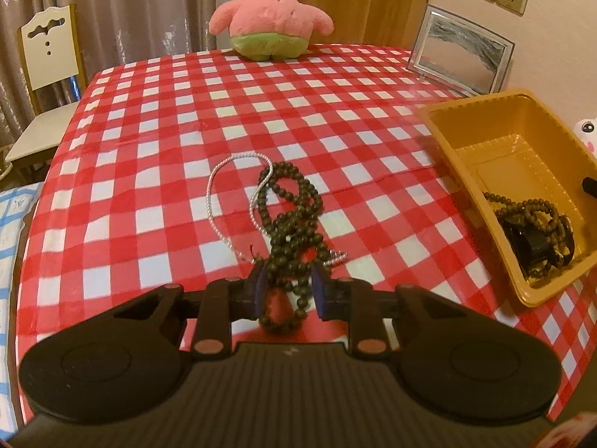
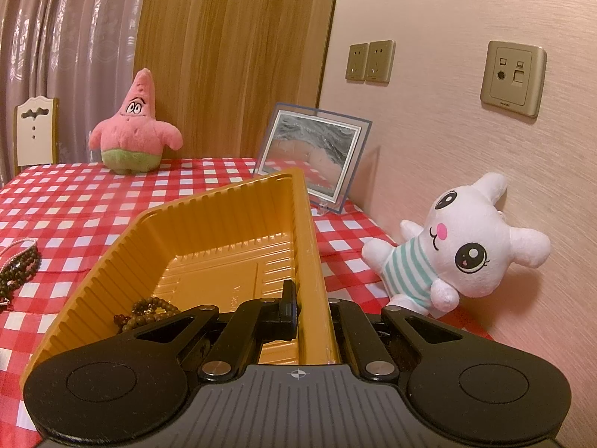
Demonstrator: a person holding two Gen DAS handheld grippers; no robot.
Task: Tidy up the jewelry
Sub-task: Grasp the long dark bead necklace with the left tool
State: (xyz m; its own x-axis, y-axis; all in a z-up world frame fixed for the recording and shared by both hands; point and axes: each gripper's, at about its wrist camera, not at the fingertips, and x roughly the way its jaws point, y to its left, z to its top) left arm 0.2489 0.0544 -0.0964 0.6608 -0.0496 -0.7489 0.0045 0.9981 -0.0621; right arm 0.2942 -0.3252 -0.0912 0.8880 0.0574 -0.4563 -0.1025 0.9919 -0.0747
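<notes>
A long dark bead necklace (image 1: pixel 294 220) lies in a heap on the checked tablecloth, tangled with a silver chain (image 1: pixel 220 190). My left gripper (image 1: pixel 288 287) has its jaws closed around the near end of the bead necklace. A yellow plastic tray (image 1: pixel 440 127) at the right holds more dark beads (image 1: pixel 537 209) and a black item. My right gripper (image 2: pixel 311 310) is shut on the tray's right wall (image 2: pixel 313 246), one finger inside and one outside. Beads (image 2: pixel 149 308) show inside the tray in the right wrist view. The necklace heap shows at the left edge of that view (image 2: pixel 16 265).
A pink star plush (image 1: pixel 270 15) stands at the table's far edge. A framed picture (image 1: pixel 462 54) leans on the wall behind the tray. A white bunny plush (image 2: pixel 455 246) lies right of the tray. A white chair (image 1: pixel 48 59) stands at the far left.
</notes>
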